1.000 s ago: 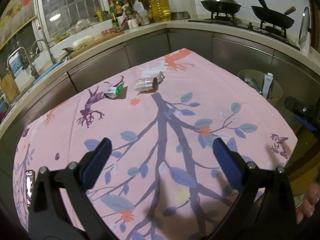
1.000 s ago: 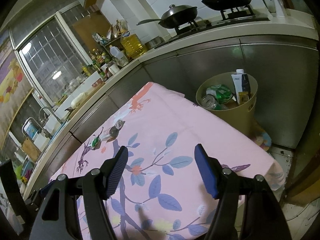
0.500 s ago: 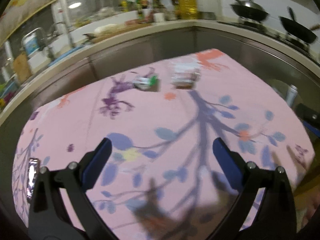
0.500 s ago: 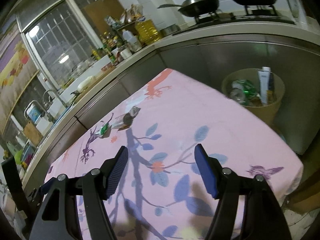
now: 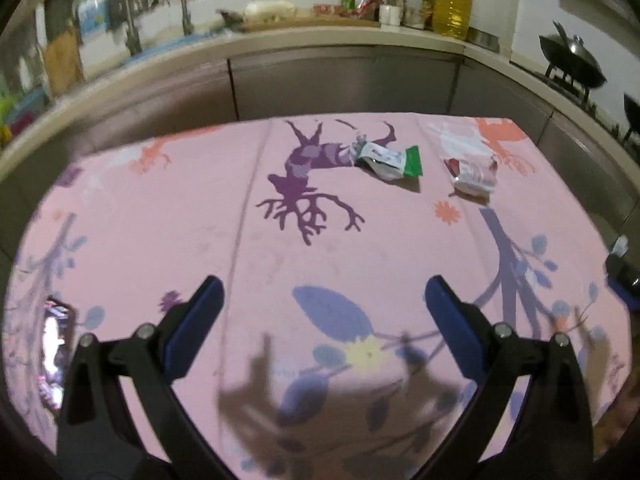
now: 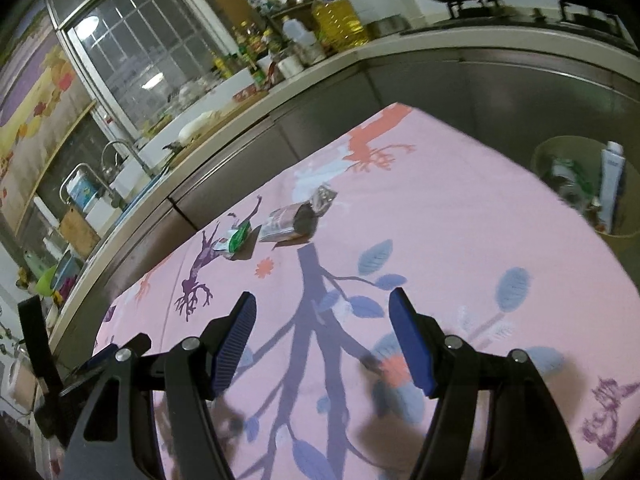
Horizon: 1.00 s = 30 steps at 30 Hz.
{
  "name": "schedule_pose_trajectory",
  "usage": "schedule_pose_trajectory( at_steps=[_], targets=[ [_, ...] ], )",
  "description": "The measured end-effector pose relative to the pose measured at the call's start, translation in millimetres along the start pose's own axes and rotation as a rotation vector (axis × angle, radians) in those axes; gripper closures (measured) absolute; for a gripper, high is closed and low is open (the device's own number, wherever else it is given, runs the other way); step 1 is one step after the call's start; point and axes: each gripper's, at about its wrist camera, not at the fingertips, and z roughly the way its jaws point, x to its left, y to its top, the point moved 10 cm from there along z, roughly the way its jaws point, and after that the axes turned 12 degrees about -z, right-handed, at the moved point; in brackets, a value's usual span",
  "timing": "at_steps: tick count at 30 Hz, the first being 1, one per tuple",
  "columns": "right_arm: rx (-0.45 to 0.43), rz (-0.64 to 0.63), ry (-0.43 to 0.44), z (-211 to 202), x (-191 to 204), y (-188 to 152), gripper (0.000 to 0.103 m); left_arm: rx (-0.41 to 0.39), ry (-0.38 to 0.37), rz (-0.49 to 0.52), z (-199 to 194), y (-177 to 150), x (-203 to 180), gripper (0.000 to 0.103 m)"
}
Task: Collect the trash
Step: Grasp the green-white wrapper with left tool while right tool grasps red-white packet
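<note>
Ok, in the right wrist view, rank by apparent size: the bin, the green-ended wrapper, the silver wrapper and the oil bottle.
1. Bin, largest, though cut off at the frame edge.
2. Silver wrapper.
3. Oil bottle, close to the silver wrapper; it stands farther off, so this order is unsure.
4. Green-ended wrapper, smallest.
</note>
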Motion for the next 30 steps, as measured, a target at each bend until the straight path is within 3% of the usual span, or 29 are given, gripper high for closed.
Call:
schedule_pose_trajectory(
  at_steps=[3,7,9,14,19,21,22,23,24,26,27,30],
  targets=[
    [0.018,0.0,0.013,17.0,1.3,4.2,0.037,0.073,-0.127,-0.098,20.0,22.7,0.3,0.006],
    [0.036,-0.003,0.01,38.6,-1.0,10.7,0.037,0.084,-0.102,-0.119,49.1,58.5,-2.8,0.012],
    [0.047,-0.002,0.01,51.0,-2.5,15.0,0.037,0.118,-0.124,-0.153,71.0,73.3,-10.2,0.017],
    [0.06,-0.003,0.011,73.6,-5.3,28.1,0.037,0.256,-0.23,-0.25,121.5,86.6,-34.7,0.025],
    [0.063,0.013,0.037,101.7,-5.1,49.2,0.037,0.378,-0.311,-0.358,153.7,81.9,-53.6,0.04],
    [0.068,0.022,0.046,114.6,-3.8,55.7,0.037,0.422,-0.34,-0.41,163.5,78.5,-60.6,0.052],
    [0.074,0.03,0.054,122.5,-3.0,58.4,0.037,0.422,-0.339,-0.418,165.7,77.9,-62.8,0.066],
    [0.086,0.042,0.068,131.9,-1.5,60.4,0.037,0.43,-0.337,-0.422,168.5,76.3,-66.3,0.087],
    [0.099,0.054,0.084,140.4,0.3,61.1,0.037,0.446,-0.344,-0.426,170.4,73.3,-69.6,0.098],
    [0.132,0.072,0.121,156.8,6.5,60.5,0.037,0.454,-0.355,-0.434,169.8,66.9,-73.4,0.099],
    [0.145,0.074,0.137,162.8,10.2,59.8,0.042,0.442,-0.348,-0.42,167.8,65.3,-74.3,0.1],
    [0.182,0.048,0.166,173.0,22.2,53.9,0.074,0.418,-0.335,-0.376,156.6,56.3,-73.4,0.101]
  ],
)
